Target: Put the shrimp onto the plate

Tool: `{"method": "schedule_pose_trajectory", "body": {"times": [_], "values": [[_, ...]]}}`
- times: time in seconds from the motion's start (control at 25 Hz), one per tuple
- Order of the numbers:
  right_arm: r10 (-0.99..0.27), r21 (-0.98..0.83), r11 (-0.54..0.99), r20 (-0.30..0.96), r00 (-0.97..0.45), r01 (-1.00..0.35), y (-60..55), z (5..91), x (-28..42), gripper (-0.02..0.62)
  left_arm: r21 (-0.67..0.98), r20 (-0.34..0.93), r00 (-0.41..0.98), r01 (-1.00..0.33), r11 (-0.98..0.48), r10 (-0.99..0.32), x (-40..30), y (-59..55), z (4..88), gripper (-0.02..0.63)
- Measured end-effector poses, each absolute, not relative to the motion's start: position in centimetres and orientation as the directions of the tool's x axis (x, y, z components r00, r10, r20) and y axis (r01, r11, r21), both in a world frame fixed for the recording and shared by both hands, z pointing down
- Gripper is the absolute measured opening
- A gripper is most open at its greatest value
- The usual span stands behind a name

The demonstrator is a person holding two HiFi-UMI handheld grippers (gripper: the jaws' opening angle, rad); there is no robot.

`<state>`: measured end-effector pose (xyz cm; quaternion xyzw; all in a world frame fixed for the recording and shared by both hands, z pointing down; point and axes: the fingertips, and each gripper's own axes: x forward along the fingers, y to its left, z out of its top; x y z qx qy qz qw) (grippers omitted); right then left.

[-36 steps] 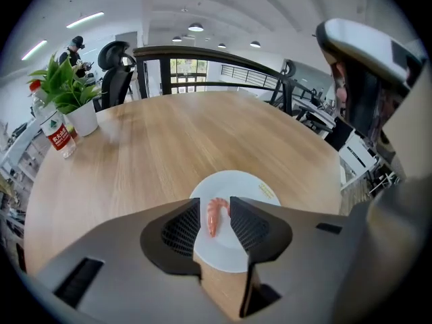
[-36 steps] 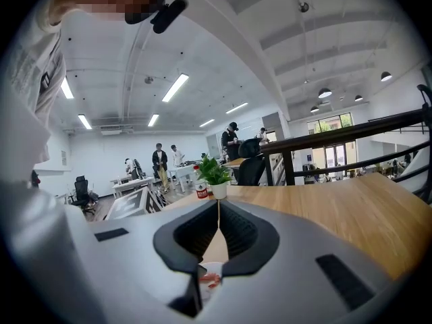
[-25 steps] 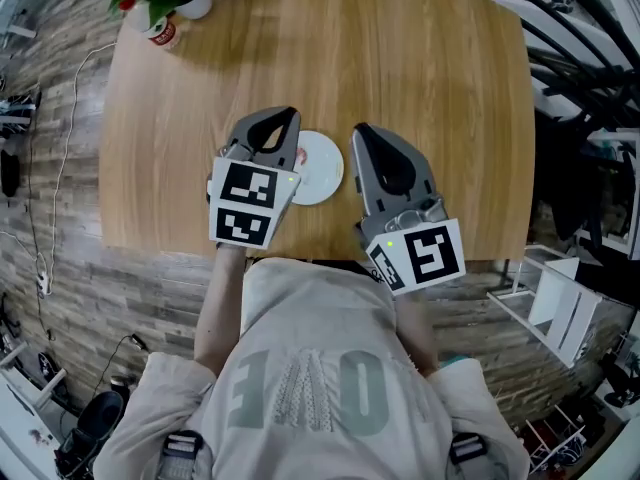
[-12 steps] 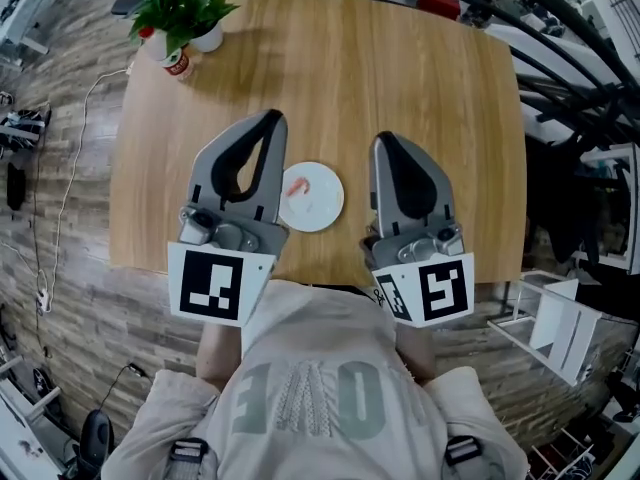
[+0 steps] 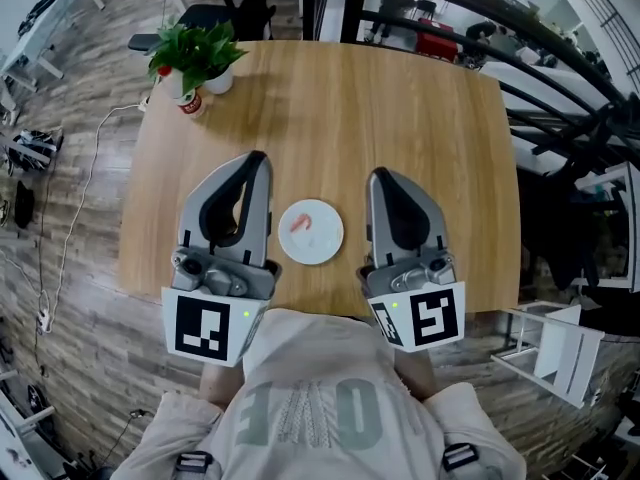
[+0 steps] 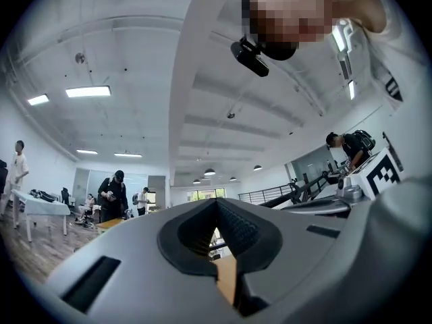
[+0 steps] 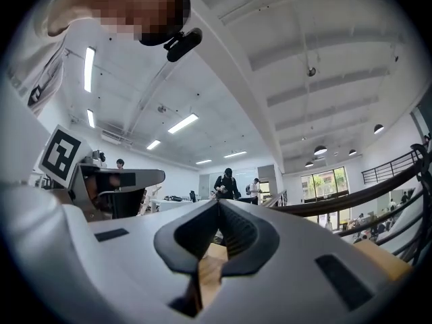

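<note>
Pale wood planks run under a wide wooden tabletop (image 5: 420, 118), with a potted plant (image 5: 195, 50) at its far left corner and dark railings and office clutter beyond the right edge. Near the front edge, between the two tools, sits a small white plate (image 5: 332, 245), and the shrimp (image 5: 302, 224) already lies on it, a pinkish curl slightly left of the plate's middle. By how things lie, the placing looks done.

The left claw (image 5: 256, 158) is held above the tabletop to the left of the plate, well clear of it. Its own view shows the jaws pressed together with nothing between the dark pads, only ceiling lights and distant people ahead. The right claw (image 5: 380, 176) is held likewise to the right of the plate, jaws also together and empty, looking out across the room.

The shrimp looks small and light, probably a soft or rubbery piece, not a brittle one, so it should need only a gentle squeeze. Its curved body offers the best hold across the thick middle of the arc. The thin tail end would likely slip or bend. On a smooth plate it may skate sideways if nudged from one side.
</note>
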<state>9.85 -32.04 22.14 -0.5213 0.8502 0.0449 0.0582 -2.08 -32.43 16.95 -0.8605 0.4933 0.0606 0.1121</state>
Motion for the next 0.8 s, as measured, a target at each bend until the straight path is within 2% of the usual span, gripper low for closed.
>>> {"method": "schedule_pose_trajectory", "body": {"times": [0.56, 0.8], "values": [[-0.868, 0.046, 0.464, -0.173, -0.465, -0.885, -31.6, 21.1, 9.8, 0.02, -0.152, -0.23, 0.474, -0.88, -0.45, -0.85, -2.7, -31.3, 15.7, 0.009], [-0.865, 0.067, 0.465, -0.177, -0.47, -0.883, -31.3, 20.9, 9.7, 0.02, -0.144, -0.29, 0.481, -0.876, -0.46, -0.827, -2.5, -30.8, 14.5, 0.009]]}}
